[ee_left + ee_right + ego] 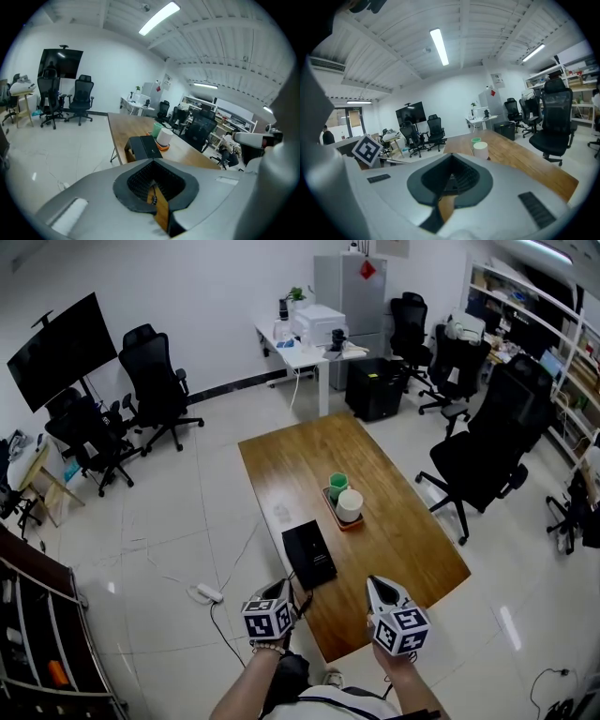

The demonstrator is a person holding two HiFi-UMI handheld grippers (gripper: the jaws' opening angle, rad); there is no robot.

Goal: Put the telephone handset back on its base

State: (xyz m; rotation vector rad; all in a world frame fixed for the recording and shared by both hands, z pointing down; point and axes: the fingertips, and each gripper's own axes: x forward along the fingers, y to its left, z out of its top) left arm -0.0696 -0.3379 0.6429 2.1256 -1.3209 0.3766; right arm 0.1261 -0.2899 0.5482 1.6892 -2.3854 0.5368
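Note:
A black telephone (309,554) lies near the front left of the long wooden table (403,531); the left gripper view has it straight ahead as a telephone (144,146) past the jaws. I cannot make out the handset apart from the base. My left gripper (284,589) hovers just in front of the phone at the table's near edge, jaws together and holding nothing (153,161). To its right, my right gripper (376,583) is over the same edge, jaws likewise closed and empty (451,156).
An orange tray (330,503) in mid-table holds a green cup (338,486) and a white cup (350,506). Black office chairs (487,446) stand right of the table, and others at the far left. A power strip (208,593) with its cable lies on the floor left of the table.

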